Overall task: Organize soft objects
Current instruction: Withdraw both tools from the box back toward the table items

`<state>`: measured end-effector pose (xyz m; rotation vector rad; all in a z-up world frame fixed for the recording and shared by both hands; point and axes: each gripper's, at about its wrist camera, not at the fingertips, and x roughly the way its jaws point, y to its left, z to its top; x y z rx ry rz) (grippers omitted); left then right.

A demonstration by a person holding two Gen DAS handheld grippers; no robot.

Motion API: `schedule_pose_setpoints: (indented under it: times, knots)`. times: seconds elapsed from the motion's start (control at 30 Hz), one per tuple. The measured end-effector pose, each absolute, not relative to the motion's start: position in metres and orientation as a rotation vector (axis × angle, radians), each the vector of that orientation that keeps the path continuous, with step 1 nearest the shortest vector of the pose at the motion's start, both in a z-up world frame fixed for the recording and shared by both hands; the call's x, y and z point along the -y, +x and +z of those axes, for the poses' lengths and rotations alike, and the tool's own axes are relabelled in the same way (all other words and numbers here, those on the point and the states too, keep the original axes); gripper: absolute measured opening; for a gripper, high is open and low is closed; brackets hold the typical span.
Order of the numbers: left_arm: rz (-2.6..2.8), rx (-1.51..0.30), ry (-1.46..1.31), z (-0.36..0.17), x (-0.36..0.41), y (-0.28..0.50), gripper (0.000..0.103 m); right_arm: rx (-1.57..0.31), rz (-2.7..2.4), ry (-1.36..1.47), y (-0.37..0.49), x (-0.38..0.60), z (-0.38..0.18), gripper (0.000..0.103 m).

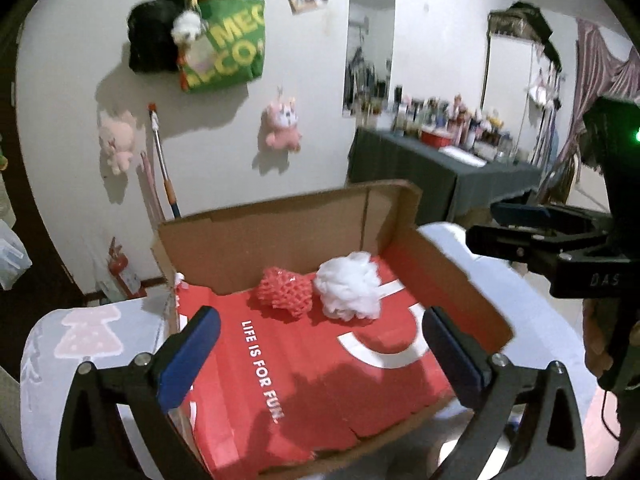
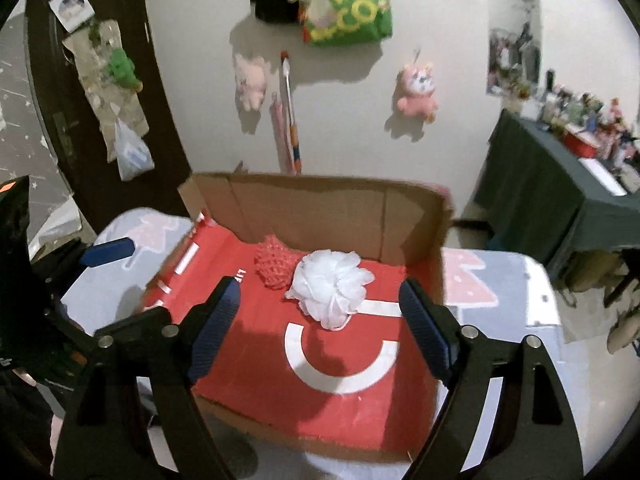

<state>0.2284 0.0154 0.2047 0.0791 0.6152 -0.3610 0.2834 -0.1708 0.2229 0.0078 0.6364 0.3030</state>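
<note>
- Two soft items in view: one white puff (image 2: 330, 288) and one red mesh ball (image 2: 274, 266), touching side by side near the back wall of one open box (image 2: 320, 208) with a red liner.
- Box sits on the table (image 2: 516, 292), which has a printed cover.
- Left tongs (image 1: 320, 344): spread wide, holding nothing, hovering over the box's near half.
- Right tongs (image 2: 320, 320): also spread wide, nothing held, with the puff just ahead between the pads.
- Risk, my judgement: the puff is loose and fluffy, so a shallow pinch may catch only outer frills and slip.
- Risk: the two items touch, so closing on one may drag or snag the other.
- Risk: box walls are light card; a bump from either tongs could shift it on the table.
</note>
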Motion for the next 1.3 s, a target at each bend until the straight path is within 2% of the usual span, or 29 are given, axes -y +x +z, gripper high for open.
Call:
schedule_pose_setpoints:
  times: [0.23,0.3,0.33,0.6,0.7,0.83,1.3]
  knots:
    - [-0.398,-0.499,0.016,0.232,-0.020,0.156,0.103,-0.451,0.236,-0.115,0.190,0.169,0.247,0.082]
    - [-0.399,-0.466,0.019,0.237,-0.019,0.134,0.103,-0.412,0.238,-0.107,0.165,0.171,0.248,0.085]
    - [-0.398,-0.444,0.019,0.238,-0.019,0.121,0.103,-0.401,0.242,-0.101,0.155,0.171,0.248,0.091]
    - [-0.346,-0.324,0.020,0.228,-0.015,0.045,0.103,-0.302,0.234,-0.104,0.072,0.167,0.229,0.092]
    - [-0.327,-0.279,0.037,0.216,-0.010,0.019,0.103,-0.293,0.252,-0.069,0.051,0.167,0.215,0.098]
    - [-0.295,-0.262,0.058,0.193,-0.003,-0.003,0.103,-0.280,0.226,-0.062,0.031,0.164,0.190,0.098]
    - [-0.263,-0.433,-0.007,0.090,0.000,-0.007,0.103,-0.415,0.159,0.004,0.029,0.173,0.080,0.098]
